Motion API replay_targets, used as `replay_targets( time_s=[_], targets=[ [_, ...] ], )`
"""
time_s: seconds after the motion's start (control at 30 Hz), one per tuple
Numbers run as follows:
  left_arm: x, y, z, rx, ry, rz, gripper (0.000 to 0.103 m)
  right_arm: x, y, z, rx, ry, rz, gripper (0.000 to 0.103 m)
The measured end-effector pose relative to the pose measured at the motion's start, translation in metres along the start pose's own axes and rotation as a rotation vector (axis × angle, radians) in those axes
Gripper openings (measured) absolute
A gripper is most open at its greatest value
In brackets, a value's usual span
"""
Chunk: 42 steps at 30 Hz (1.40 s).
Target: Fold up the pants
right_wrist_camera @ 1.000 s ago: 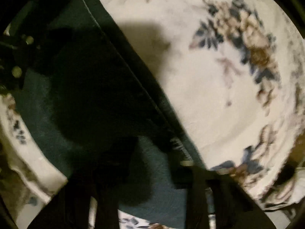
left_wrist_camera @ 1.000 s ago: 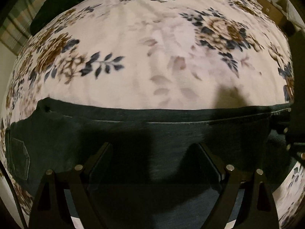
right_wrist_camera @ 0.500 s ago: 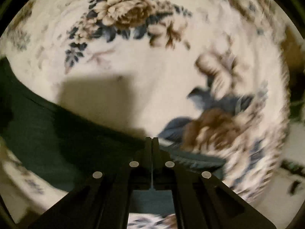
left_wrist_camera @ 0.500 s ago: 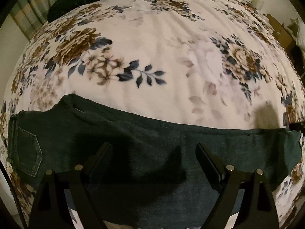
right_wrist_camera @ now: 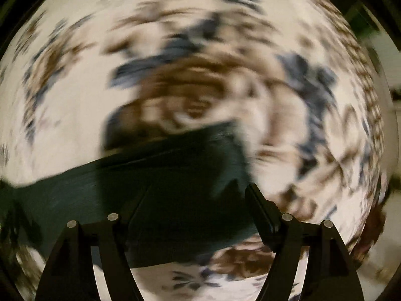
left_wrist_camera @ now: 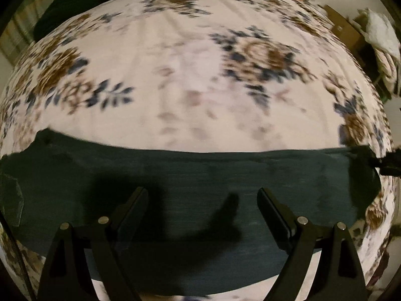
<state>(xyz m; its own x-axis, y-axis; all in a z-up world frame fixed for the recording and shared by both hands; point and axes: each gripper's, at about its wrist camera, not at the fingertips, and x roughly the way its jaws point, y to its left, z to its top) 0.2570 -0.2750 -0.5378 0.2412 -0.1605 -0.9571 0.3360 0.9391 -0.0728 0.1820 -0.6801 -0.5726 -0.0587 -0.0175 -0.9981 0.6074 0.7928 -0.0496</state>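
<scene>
Both grippers hovering over pants laid lengthwise on a floral bedspread.

The left gripper (left_wrist_camera: 203,195) is standing wide and empty above the middle of the dark pants (left_wrist_camera: 195,175). The right gripper (right_wrist_camera: 198,193), jaws just opened and holding nothing, is hanging over the leg end (right_wrist_camera: 220,155), probably positioning to pinch it for the next fold across the bedspread (left_wrist_camera: 190,75).
</scene>
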Motion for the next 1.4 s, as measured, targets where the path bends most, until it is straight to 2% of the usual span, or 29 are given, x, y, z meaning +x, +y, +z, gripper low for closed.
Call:
replay_targets(
  time_s=[0.1, 0.17, 0.2, 0.23, 0.27, 0.3, 0.43, 0.53, 0.57, 0.63, 0.67, 0.7, 0.77, 0.87, 0.97, 1.03, 1.07, 1.13, 1.17, 1.2, 1.23, 1.27, 1.3, 1.33, 1.4],
  targets=[
    [-0.002, -0.019, 0.0, 0.039, -0.013, -0.003, 0.089, 0.007, -0.034, 0.011, 0.068, -0.013, 0.035, 0.077],
    [-0.001, -0.026, -0.001, 0.051, -0.011, -0.004, 0.089, 0.013, -0.043, 0.014, 0.077, -0.016, 0.088, 0.076],
    [0.001, -0.03, -0.001, 0.056, -0.006, -0.004, 0.089, 0.016, -0.046, 0.015, 0.066, -0.027, 0.11, 0.071],
    [0.003, -0.032, -0.002, 0.058, -0.002, -0.003, 0.089, 0.02, -0.046, 0.015, 0.046, -0.03, 0.114, 0.05],
    [0.006, -0.034, -0.002, 0.06, 0.003, 0.001, 0.089, 0.023, -0.044, 0.01, 0.03, -0.031, 0.085, 0.033],
    [0.008, -0.036, -0.003, 0.062, 0.008, 0.004, 0.089, 0.021, -0.042, 0.008, 0.012, -0.049, 0.053, 0.012],
    [0.012, -0.039, -0.007, 0.06, 0.017, 0.013, 0.089, -0.009, -0.042, 0.004, -0.018, -0.197, 0.044, 0.009],
    [0.013, -0.04, -0.006, 0.046, 0.014, 0.015, 0.089, -0.038, -0.06, 0.007, 0.011, -0.309, 0.025, 0.006],
    [0.012, -0.041, -0.004, 0.039, 0.011, 0.017, 0.089, -0.041, -0.069, 0.013, 0.021, -0.333, -0.005, 0.001],
    [0.011, -0.042, -0.001, 0.031, 0.007, 0.015, 0.089, -0.041, -0.074, 0.005, 0.078, -0.313, -0.051, 0.0],
    [0.01, -0.042, 0.001, 0.029, 0.0, 0.016, 0.089, -0.028, -0.091, 0.0, 0.128, -0.267, -0.025, 0.0],
    [0.009, -0.043, 0.002, 0.028, -0.005, 0.017, 0.089, -0.01, -0.103, 0.003, 0.19, -0.182, 0.054, 0.0],
    [0.006, -0.042, 0.004, 0.026, -0.021, 0.022, 0.089, 0.005, -0.12, 0.002, 0.278, -0.095, 0.201, 0.0],
    [0.007, -0.038, 0.002, 0.016, -0.019, 0.024, 0.089, 0.013, -0.124, -0.014, 0.322, -0.074, 0.346, 0.002],
    [0.012, -0.031, -0.002, -0.011, 0.004, 0.02, 0.089, 0.015, -0.119, -0.045, 0.361, -0.061, 0.43, 0.011],
    [0.013, -0.025, -0.006, -0.029, 0.015, 0.02, 0.089, 0.026, -0.121, -0.07, 0.448, -0.035, 0.522, 0.027],
    [0.013, -0.022, -0.009, -0.037, 0.017, 0.022, 0.089, 0.029, -0.116, -0.091, 0.494, -0.027, 0.562, 0.031],
    [0.013, -0.018, -0.013, -0.048, 0.022, 0.028, 0.089, 0.051, -0.117, -0.111, 0.6, -0.032, 0.664, 0.044],
    [0.013, -0.014, -0.016, -0.057, 0.026, 0.028, 0.089, 0.064, -0.118, -0.118, 0.653, -0.05, 0.728, 0.046],
    [0.013, -0.012, -0.018, -0.063, 0.03, 0.028, 0.089, 0.075, -0.117, -0.118, 0.684, -0.065, 0.781, 0.053],
    [0.013, -0.01, -0.019, -0.065, 0.032, 0.03, 0.089, 0.083, -0.113, -0.12, 0.72, -0.094, 0.851, 0.064],
    [0.013, -0.008, -0.021, -0.064, 0.034, 0.032, 0.089, 0.088, -0.113, -0.121, 0.755, -0.129, 0.913, 0.071],
    [0.012, -0.005, -0.023, -0.065, 0.031, 0.038, 0.089, 0.091, -0.109, -0.122, 0.784, -0.175, 0.962, 0.085],
    [0.012, -0.004, -0.024, -0.065, 0.03, 0.042, 0.089, 0.09, -0.104, -0.122, 0.795, -0.217, 0.987, 0.095],
    [0.013, 0.002, -0.027, -0.075, 0.032, 0.048, 0.089, 0.087, -0.086, -0.116, 0.763, -0.262, 1.002, 0.098]
  ],
)
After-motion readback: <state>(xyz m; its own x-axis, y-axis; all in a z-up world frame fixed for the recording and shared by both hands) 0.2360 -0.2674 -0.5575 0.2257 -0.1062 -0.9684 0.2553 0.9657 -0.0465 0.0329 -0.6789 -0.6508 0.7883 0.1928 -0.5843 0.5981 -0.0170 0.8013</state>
